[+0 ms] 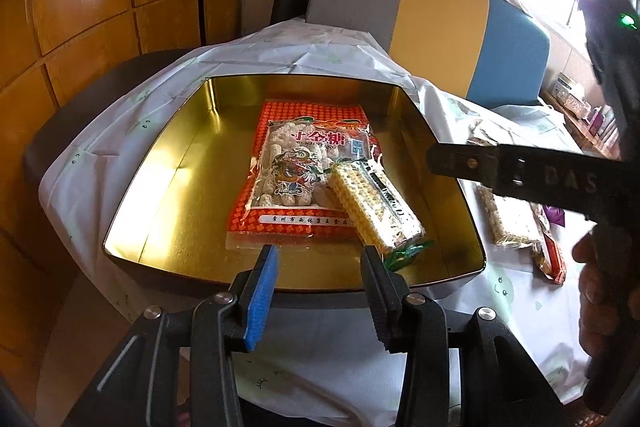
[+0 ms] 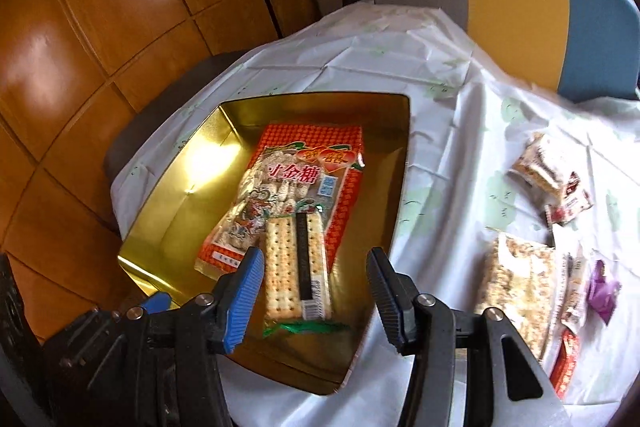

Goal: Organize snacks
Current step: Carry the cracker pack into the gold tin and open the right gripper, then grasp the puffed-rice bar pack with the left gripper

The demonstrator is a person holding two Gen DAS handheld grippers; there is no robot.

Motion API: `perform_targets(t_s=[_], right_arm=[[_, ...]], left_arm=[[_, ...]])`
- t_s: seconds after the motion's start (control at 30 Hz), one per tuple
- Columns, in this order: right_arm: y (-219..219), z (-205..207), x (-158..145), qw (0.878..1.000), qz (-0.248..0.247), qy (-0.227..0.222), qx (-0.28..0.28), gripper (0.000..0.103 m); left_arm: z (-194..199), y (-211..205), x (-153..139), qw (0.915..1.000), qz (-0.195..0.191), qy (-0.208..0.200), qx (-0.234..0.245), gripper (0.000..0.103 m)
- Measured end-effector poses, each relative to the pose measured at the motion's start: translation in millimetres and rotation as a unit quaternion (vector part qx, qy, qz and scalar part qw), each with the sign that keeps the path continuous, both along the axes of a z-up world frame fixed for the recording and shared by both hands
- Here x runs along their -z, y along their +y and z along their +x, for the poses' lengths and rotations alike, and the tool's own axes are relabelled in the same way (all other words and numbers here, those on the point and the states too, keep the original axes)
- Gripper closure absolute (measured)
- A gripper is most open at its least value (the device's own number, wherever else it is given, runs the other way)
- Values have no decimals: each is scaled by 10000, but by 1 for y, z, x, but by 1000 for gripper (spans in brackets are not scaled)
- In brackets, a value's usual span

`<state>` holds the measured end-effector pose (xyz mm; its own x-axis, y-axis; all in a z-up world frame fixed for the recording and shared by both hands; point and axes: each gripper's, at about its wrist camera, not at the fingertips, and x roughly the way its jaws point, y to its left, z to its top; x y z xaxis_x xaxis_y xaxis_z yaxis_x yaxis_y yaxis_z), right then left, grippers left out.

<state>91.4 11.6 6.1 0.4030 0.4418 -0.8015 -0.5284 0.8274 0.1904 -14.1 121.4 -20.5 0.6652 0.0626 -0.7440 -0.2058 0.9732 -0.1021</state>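
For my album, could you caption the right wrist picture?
Open fingers hover above crackers lying on a candy bag in a gold tin.

Black plastic left gripper [image 1: 320, 275] with silver screws; one ribbed blue pad [image 1: 262, 297], one ribbed black. Right gripper [image 2: 316, 279] built alike. Raised letters "DAS" on its black side.

My left gripper [image 1: 318, 255] hangs open and empty over the near rim of the gold tin [image 1: 168, 195], where a cracker pack [image 1: 374, 205] lies across the red candy bag [image 1: 296, 171].
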Motion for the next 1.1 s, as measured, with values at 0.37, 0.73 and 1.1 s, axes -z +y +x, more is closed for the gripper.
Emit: perform_targets(t_s=[0.37,0.73,1.1], right_arm=[[-47,-12,-12,9974,-376,-577,231,49],[-127,2,-12,9886,-1092,-737,725,49],[-250,30,5,9650,-1510,-488,2087,49]], left_arm=[[1,-6,-1,9999,90,15,56,57],[1,-17,0,9995,181,41,237,57],[7,-32,-4,9988,184,150,423,57]])
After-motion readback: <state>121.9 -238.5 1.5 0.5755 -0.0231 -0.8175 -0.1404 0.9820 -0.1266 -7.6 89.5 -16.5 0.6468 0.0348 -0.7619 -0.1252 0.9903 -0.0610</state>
